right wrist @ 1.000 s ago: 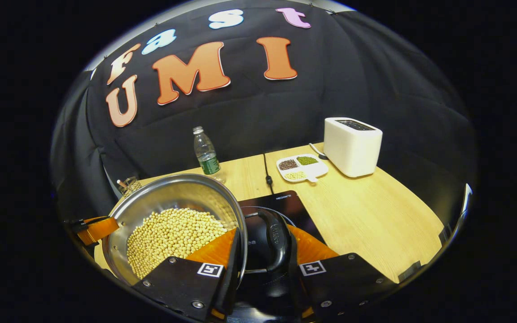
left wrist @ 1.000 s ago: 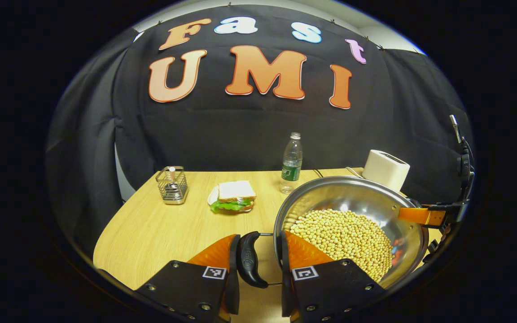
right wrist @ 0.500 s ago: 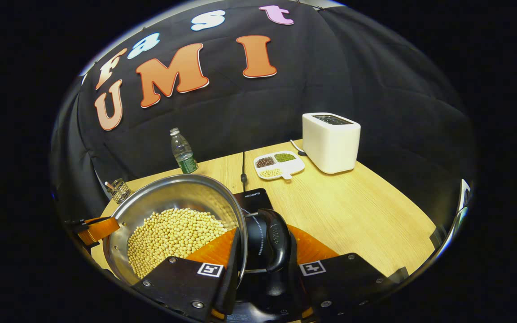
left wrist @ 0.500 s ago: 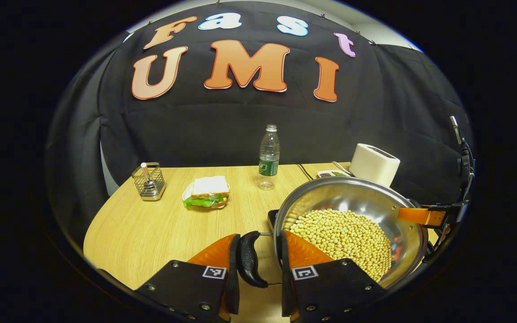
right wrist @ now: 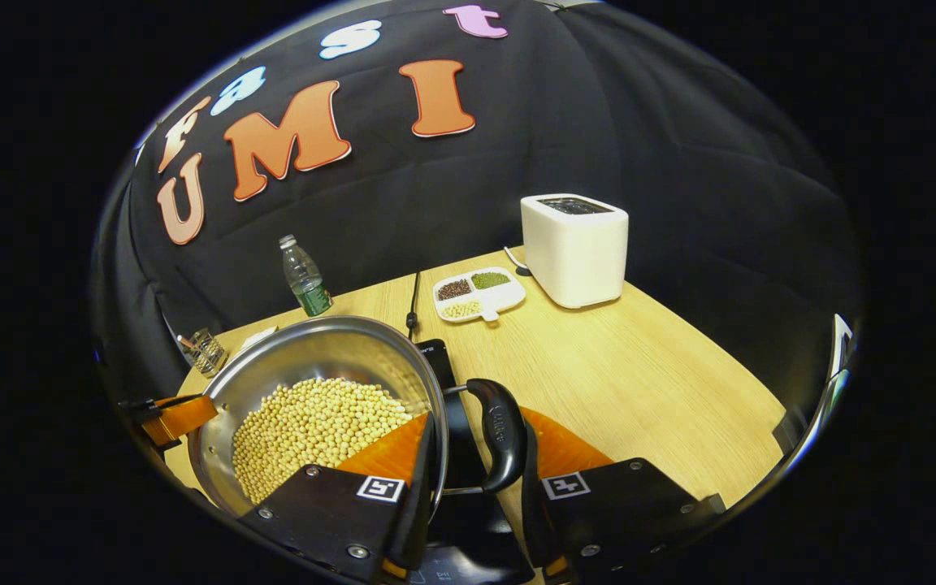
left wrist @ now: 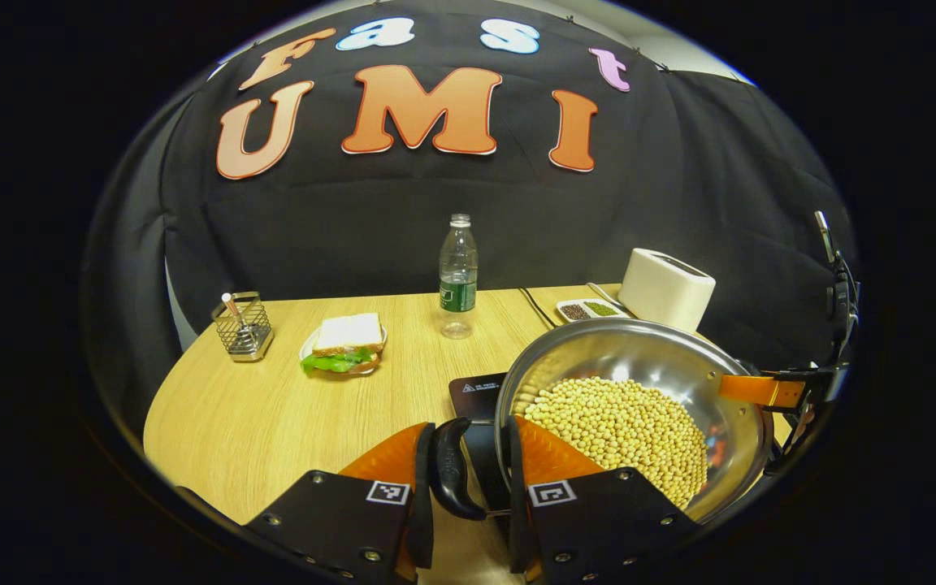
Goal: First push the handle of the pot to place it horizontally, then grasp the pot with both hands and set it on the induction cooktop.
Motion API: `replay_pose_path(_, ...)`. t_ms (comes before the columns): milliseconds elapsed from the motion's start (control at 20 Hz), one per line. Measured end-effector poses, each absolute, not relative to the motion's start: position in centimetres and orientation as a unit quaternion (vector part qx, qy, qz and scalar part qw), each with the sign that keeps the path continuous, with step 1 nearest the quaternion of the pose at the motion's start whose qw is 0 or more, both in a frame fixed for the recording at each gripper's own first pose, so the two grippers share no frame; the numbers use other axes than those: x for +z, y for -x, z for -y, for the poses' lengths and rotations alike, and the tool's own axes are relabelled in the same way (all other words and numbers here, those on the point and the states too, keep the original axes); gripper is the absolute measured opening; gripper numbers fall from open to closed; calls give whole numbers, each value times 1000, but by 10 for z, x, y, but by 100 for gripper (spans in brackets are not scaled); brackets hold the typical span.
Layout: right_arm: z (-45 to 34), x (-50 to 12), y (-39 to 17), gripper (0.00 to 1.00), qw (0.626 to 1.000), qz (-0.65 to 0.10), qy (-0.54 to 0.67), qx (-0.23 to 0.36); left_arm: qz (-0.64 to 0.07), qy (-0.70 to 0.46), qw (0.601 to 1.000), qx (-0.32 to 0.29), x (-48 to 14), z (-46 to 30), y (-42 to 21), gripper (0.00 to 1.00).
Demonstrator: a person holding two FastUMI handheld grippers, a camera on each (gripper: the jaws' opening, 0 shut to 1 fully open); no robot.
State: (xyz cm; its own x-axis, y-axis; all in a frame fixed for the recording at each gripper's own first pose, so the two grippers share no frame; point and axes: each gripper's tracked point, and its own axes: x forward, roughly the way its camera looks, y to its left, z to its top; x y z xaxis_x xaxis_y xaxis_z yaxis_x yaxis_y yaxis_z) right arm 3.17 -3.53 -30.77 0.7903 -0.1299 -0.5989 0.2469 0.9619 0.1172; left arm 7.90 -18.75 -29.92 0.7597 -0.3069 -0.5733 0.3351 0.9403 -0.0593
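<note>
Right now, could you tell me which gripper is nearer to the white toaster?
The right gripper. It grips the pot on the side facing the toaster; the left gripper grips the pot's opposite side, so the whole pot lies between it and the toaster.

Steel pot (left wrist: 639, 357) of soybeans, level, above black induction cooktop (left wrist: 476, 394).

One steel pot (left wrist: 647, 357) holds a heap of soybeans (left wrist: 622, 431) too many to count, and has two black handles (left wrist: 448, 479), one on each side. Beyond the pot stand one water bottle (left wrist: 457, 276), one white toaster (right wrist: 574, 248), one divided dish (right wrist: 478, 294) with three fills, one sandwich (left wrist: 342, 343), one wire basket (left wrist: 242, 327). Under the pot lies one black cooktop (left wrist: 476, 392). Two grippers (left wrist: 465, 487) (right wrist: 476, 496).
</note>
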Motion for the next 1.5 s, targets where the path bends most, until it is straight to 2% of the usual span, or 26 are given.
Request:
replay_pose_path(450,39,-318,-37,48,936,-324,-95,-94,-321,-17,932,-170,-308,190,-84,37)
replay_pose_path(650,39,-315,-36,57,938,-323,-83,-91,-320,-5,934,-161,-305,189,-85,46)
replay_pose_path(700,41,-309,-36,56,941,-316,-79,-94,-318,-2,935,-159,-301,188,-82,48)
replay_pose_path(850,52,-275,-36,73,953,-279,-47,-107,-263,-2,954,-144,-257,179,-92,51)
replay_pose_path(900,50,-259,-36,83,957,-267,-47,-102,-244,0,960,-137,-238,174,-92,65)
replay_pose_path(1000,45,-228,-33,95,965,-241,-47,-93,-215,5,969,-126,-203,164,-90,75)
replay_pose_path(1500,30,-41,12,94,995,-77,-10,-66,-66,-35,996,-44,-11,84,-65,74)
